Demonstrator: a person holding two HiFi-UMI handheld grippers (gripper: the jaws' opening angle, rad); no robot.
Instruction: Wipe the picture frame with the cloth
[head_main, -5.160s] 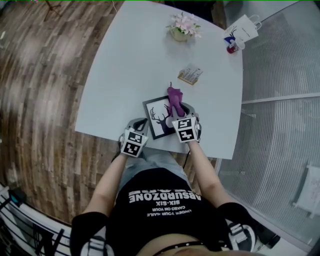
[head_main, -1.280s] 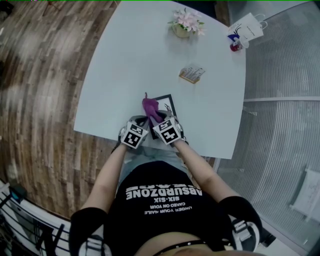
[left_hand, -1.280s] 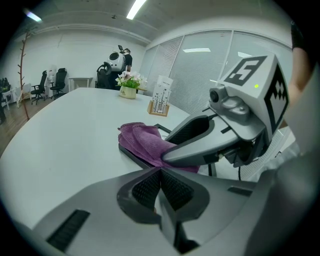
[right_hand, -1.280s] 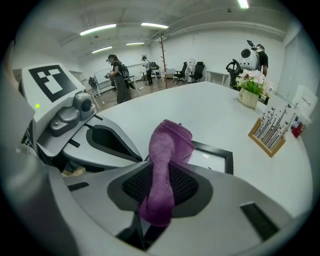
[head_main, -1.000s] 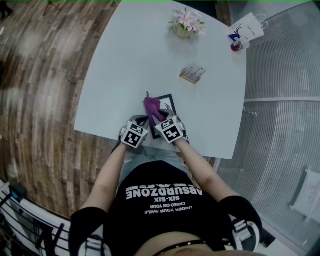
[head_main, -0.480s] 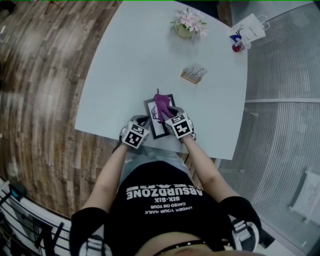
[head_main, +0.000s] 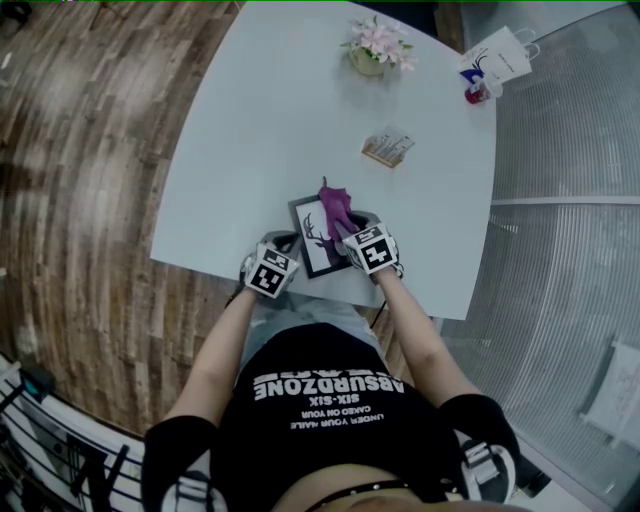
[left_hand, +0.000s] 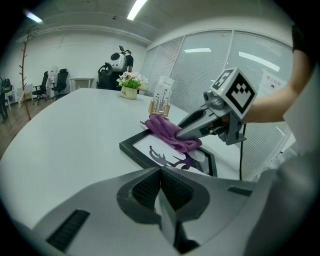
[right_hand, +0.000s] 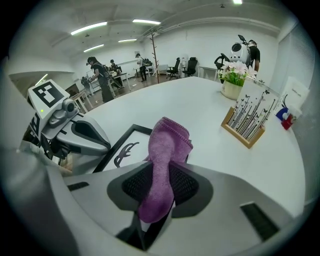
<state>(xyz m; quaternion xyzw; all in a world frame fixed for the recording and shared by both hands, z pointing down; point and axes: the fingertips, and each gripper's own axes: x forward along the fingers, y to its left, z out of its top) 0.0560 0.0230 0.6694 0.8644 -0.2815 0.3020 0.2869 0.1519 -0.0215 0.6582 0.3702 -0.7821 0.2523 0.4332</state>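
A black picture frame (head_main: 315, 238) with a deer-head print lies flat near the front edge of the white table (head_main: 260, 130). My right gripper (head_main: 352, 226) is shut on a purple cloth (head_main: 334, 204), which rests on the frame's right half. In the right gripper view the cloth (right_hand: 167, 145) runs out from between the jaws onto the frame (right_hand: 125, 145). My left gripper (head_main: 284, 246) is shut with nothing between its jaws, its tips at the frame's near left corner. The left gripper view shows the frame (left_hand: 150, 152), the cloth (left_hand: 165, 130) and the right gripper (left_hand: 187, 132) pressing on it.
At the table's far side stand a pot of pink flowers (head_main: 375, 50), a wooden card holder (head_main: 388, 148), a white paper bag (head_main: 494, 58) and a small red and blue thing (head_main: 482, 92). A glass partition runs along the right. The table's front edge is just behind the grippers.
Over the last second my right gripper has dragged the cloth from the frame's left side across to its right side. The left gripper has stayed at the near left corner.
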